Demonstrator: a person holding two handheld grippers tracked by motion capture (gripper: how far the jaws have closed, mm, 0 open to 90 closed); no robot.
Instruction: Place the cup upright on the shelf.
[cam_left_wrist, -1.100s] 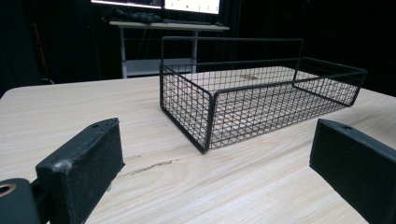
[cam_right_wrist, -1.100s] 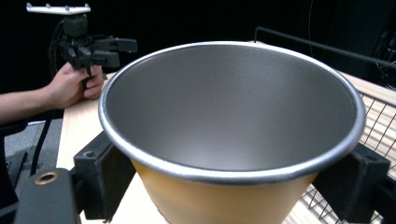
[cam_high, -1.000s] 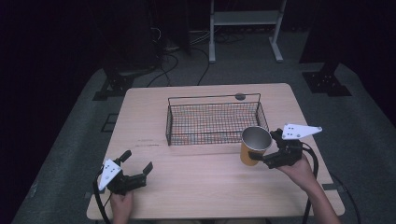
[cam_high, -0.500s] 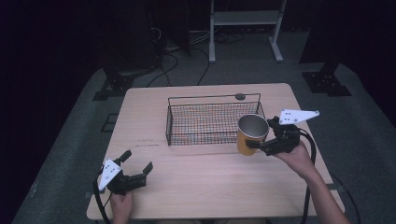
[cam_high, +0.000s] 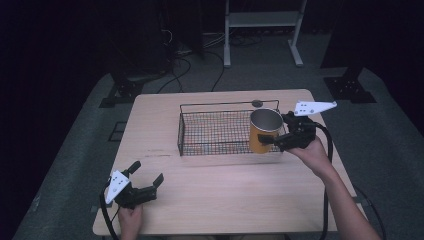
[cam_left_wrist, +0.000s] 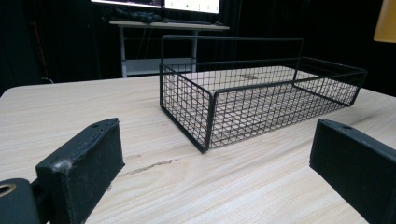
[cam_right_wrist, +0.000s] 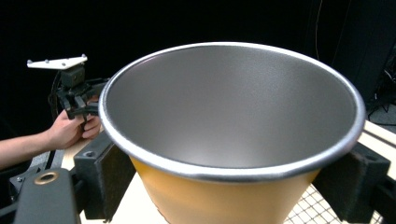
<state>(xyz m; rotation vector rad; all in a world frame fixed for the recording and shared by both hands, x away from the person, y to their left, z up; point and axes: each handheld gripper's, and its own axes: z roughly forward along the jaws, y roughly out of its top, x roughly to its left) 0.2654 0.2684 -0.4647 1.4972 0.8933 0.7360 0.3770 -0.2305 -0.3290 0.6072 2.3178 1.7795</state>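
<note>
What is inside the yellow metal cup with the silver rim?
The yellow metal cup, clamped in the right gripper above the black wire basket, shows bare grey inner walls and nothing inside. Its bottom is hidden below the near rim.

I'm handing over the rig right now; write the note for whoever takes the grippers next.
Right gripper: shut on the yellow cup, fingers on either side below its metal rim. The cup is upright, empty, and held at the right end of the wire basket; whether it is fully inside the basket cannot be told.
Left gripper: open, holding nothing, at the table's near left corner.
Done: cup picked up and carried to the basket.
Left: probably lower the cup into the basket, open the fingers and withdraw.
</note>
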